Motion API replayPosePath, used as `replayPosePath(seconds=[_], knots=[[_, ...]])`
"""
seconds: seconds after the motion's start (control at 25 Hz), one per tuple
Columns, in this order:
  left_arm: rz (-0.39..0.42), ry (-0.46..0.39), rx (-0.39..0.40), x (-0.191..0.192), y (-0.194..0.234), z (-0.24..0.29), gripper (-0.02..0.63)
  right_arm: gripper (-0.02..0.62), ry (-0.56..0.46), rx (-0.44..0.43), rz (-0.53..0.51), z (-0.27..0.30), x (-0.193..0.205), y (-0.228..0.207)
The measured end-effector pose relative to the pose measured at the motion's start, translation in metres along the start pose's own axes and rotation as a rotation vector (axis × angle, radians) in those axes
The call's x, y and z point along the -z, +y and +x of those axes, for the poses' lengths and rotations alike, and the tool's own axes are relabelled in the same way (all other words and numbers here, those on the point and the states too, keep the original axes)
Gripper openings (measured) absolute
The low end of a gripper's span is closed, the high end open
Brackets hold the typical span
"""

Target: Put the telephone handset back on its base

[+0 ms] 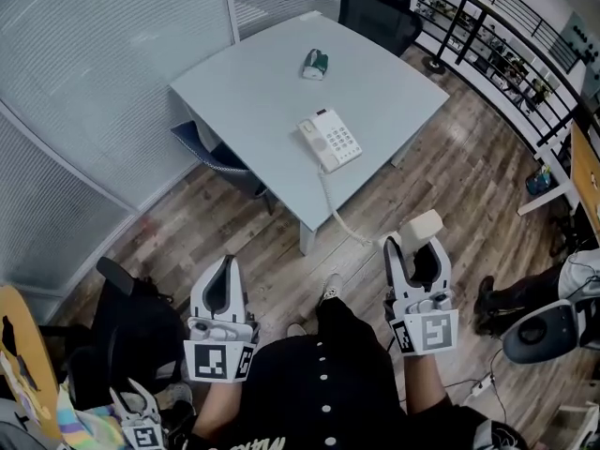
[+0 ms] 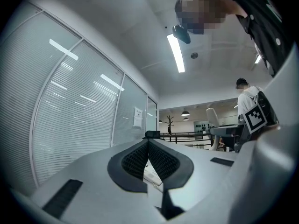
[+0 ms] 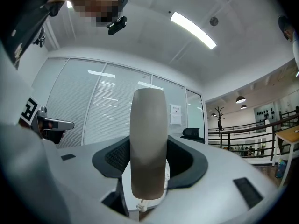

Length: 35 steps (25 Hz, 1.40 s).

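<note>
- The handset [image 3: 148, 143] stands on end, clamped between the fingers [image 3: 112, 158] of the right gripper [image 1: 415, 251]. It is out over the floor [image 1: 234, 223] and well apart from the table [image 1: 253, 92]. I judge that a loose hold here would drop it onto the wood.
- The cord [image 1: 336, 206] hangs off the table's near edge, running from the base [image 1: 330, 141] to the handset. It could catch on that edge or its corner. A pull on it could drag the base, which lies close to that edge, askew or off the table.
- The base lies at an angle to the person. Unless the handset is turned to match, it may land crossed or end-for-end and fail to seat in the cradle.
- The left gripper [image 1: 225, 275] has its fingers [image 2: 135, 160] pressed together on nothing. With nothing steadying the base, a push from the handset could slide it on the smooth top.
- The table is pale grey and carries only the base and a small green-and-white object [image 1: 314, 64] toward the far edge.
- A black chair [image 1: 380, 7] stands at the far corner, and a blue chair [image 1: 217, 156] is tucked under the left edge.
- Ribbed glass partitions [image 1: 103, 73] close the left side, a dark railing [image 1: 497, 36] runs on the right, and the floor is wood plank.
</note>
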<state>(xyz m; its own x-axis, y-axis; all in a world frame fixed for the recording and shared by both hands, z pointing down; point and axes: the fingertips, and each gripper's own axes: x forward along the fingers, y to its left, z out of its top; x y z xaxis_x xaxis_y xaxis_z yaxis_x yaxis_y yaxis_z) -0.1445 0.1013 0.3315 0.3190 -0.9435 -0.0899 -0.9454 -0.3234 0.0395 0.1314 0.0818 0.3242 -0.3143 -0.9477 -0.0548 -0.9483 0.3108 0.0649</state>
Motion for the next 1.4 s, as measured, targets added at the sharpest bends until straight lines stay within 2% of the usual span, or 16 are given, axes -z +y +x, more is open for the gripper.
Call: replayPosePath(seconds=[0.72, 1.4], knots=[[0.022, 0.005, -0.012, 0.003, 0.003, 0.085, 0.015, 0.236, -0.001, -0.023, 0.02, 0.074, 0.01, -0.044], [0.058, 0.008, -0.085, 0.0, -0.008, 0.151, 0.015, 0.236, -0.018, -0.103, 0.066, 0.139, 0.014, -0.095]])
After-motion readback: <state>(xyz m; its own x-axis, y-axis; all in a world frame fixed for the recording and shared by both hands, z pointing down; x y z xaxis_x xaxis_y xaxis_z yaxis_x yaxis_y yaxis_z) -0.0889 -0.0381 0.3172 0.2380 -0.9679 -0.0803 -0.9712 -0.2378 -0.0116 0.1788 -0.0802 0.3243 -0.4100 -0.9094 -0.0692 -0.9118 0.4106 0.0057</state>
